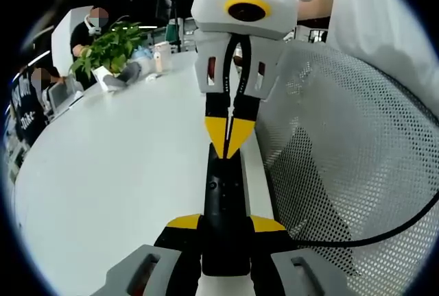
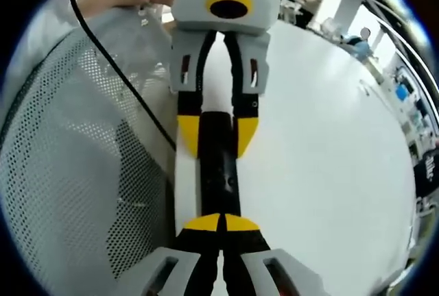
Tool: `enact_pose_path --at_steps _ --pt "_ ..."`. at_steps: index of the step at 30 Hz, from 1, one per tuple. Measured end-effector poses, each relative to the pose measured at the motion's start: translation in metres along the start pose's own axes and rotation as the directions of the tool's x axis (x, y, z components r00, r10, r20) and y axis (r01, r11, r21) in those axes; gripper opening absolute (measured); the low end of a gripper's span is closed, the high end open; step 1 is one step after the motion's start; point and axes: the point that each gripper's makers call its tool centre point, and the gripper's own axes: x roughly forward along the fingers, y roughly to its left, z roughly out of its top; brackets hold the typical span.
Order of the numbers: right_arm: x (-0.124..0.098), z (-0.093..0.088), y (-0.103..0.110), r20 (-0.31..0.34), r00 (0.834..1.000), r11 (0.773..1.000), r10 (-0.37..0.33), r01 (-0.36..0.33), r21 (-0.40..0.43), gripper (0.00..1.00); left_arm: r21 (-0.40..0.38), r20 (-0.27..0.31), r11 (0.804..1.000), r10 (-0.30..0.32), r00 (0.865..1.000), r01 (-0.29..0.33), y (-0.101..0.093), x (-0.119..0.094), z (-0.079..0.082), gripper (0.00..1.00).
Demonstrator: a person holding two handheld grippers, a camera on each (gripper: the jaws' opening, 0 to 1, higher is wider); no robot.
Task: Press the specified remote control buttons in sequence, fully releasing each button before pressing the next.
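Note:
A slim black remote control [image 1: 225, 203] lies lengthwise over the white table's edge, held between the yellow-tipped jaws of my left gripper [image 1: 226, 225], which is shut on its near end. My right gripper [image 1: 227, 142] comes from the opposite side with its two yellow fingertips shut together, their point touching the remote's far end. In the right gripper view, the right gripper [image 2: 223, 223] has its tips pressed down on the remote [image 2: 219, 166]. The left gripper [image 2: 218, 135] clamps the remote's other end from both sides.
The white table [image 1: 123, 173] stretches away, with a potted plant [image 1: 110, 49] and small items at its far end, where people sit. A grey mesh chair back [image 1: 343, 152] stands close beside the table edge, and a black cable [image 1: 384, 231] crosses it.

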Motion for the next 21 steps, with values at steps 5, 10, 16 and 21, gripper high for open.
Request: enact_pose_path --at_steps 5,10,16,21 --pt "-0.0024 -0.0004 -0.0006 0.053 0.999 0.999 -0.003 0.0 0.053 0.0 -0.002 0.003 1.0 0.001 1.0 -0.001 0.0004 -0.0001 -0.0001 0.24" --pt "-0.0029 0.0007 -0.0022 0.068 0.997 0.997 -0.027 0.022 0.068 0.04 -0.002 0.003 1.0 0.002 1.0 -0.002 0.0004 -0.0001 0.0 0.24" --pt "0.0006 0.0029 -0.0017 0.062 0.998 0.997 0.01 -0.015 0.079 0.05 -0.003 0.004 1.0 0.002 1.0 -0.002 0.0006 0.0 -0.0002 0.24" --pt "0.001 0.0025 -0.0018 0.049 0.999 0.997 0.018 -0.021 0.071 0.04 -0.004 0.007 1.0 0.001 1.0 -0.001 0.0007 -0.0001 -0.0002 0.24"
